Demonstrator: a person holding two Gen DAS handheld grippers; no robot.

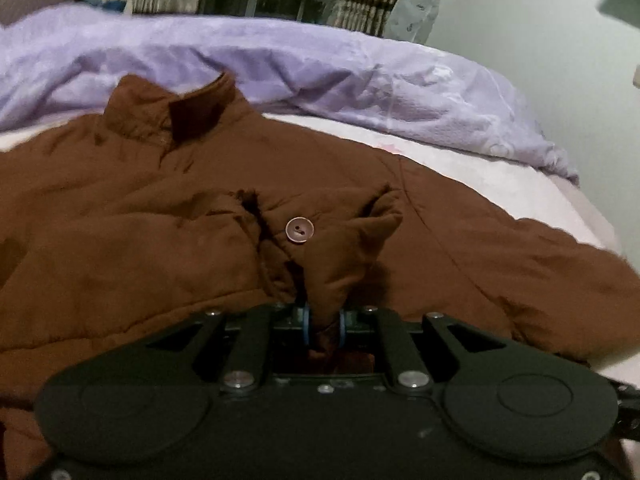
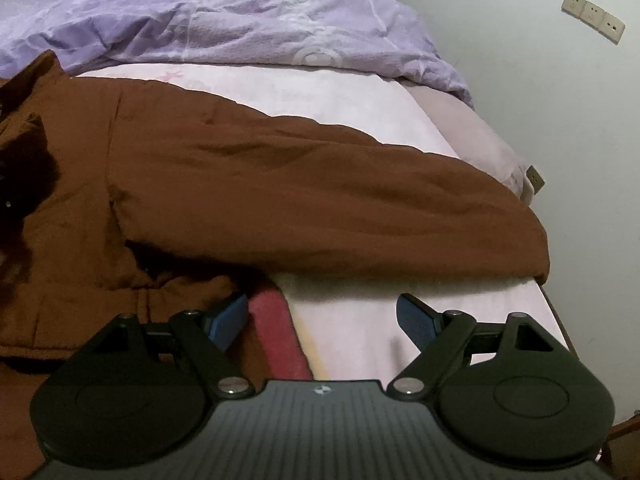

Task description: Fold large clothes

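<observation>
A large brown padded jacket lies spread on the bed, collar toward the far side. My left gripper is shut on a bunched piece of the jacket's brown cloth, a cuff-like end with a round button, held over the jacket's middle. In the right wrist view one sleeve of the jacket stretches out to the right across the pale sheet. My right gripper stands open just above the sheet near the jacket's hem, with nothing between its blue pads.
A crumpled lilac duvet lies along the far side of the bed. The pale pink sheet shows beyond the sleeve. A red strip of fabric lies by the right gripper. A white wall with sockets bounds the bed on the right.
</observation>
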